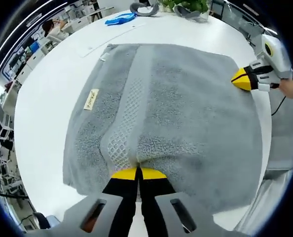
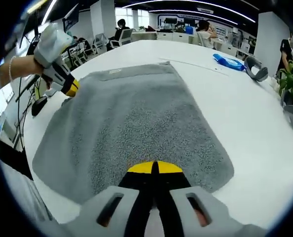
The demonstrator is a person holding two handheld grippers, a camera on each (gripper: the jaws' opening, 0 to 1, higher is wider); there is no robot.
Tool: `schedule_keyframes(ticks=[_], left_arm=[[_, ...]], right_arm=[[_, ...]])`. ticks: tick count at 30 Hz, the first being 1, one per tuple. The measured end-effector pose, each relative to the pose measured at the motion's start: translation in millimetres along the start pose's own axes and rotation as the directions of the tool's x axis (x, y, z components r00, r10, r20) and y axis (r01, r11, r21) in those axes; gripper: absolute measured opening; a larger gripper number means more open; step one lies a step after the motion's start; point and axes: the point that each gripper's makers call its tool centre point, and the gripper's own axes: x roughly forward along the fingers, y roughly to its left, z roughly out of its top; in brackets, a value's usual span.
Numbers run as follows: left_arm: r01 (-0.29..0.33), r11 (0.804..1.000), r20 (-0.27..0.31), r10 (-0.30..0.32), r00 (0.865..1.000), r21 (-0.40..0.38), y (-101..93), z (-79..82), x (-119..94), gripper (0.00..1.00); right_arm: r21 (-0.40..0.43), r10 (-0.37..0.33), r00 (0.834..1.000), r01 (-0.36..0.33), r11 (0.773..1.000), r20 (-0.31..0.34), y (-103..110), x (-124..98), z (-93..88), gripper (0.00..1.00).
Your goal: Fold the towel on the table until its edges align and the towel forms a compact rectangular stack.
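A grey towel [image 1: 176, 108] lies spread flat on the round white table [image 1: 53, 89], with a woven band and a small beige label [image 1: 91, 99] near one side. My left gripper [image 1: 137, 173] is shut on the towel's near edge, where the cloth puckers into a small ridge at the yellow tips. In the right gripper view the same towel [image 2: 131, 123] stretches away from my right gripper [image 2: 154, 167], whose jaws are closed on its near edge. Each gripper also shows in the other's view: the right gripper [image 1: 241, 79] at the towel's right side, the left gripper [image 2: 71, 88] at the upper left, held by a hand.
A blue cloth [image 1: 119, 19] [image 2: 229, 61] and a grey curved object [image 1: 144, 8] [image 2: 252, 67] lie at the table's far side, next to a green plant [image 1: 186, 5] [image 2: 290, 79]. Bare tabletop [image 2: 245, 128] surrounds the towel. Desks, chairs and seated people fill the room beyond.
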Motion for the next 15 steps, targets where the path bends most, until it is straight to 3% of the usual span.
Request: schedule_keyframes(ticks=[7, 15], left_arm=[[0.055, 0.998, -0.031, -0.055, 0.998, -0.002, 4.0, 3.4, 2, 0.01], [0.061, 0.998, -0.051, -0.06, 0.997, 0.032, 6.7, 9.3, 4, 0.01]], right_arm=[[-0.026, 0.008, 1.0, -0.009, 1.0, -0.023, 9, -4, -6.3, 0.0], [-0.053, 0.044, 0.998, -0.047, 0.997, -0.053, 20, -10, -13.3, 0.0]])
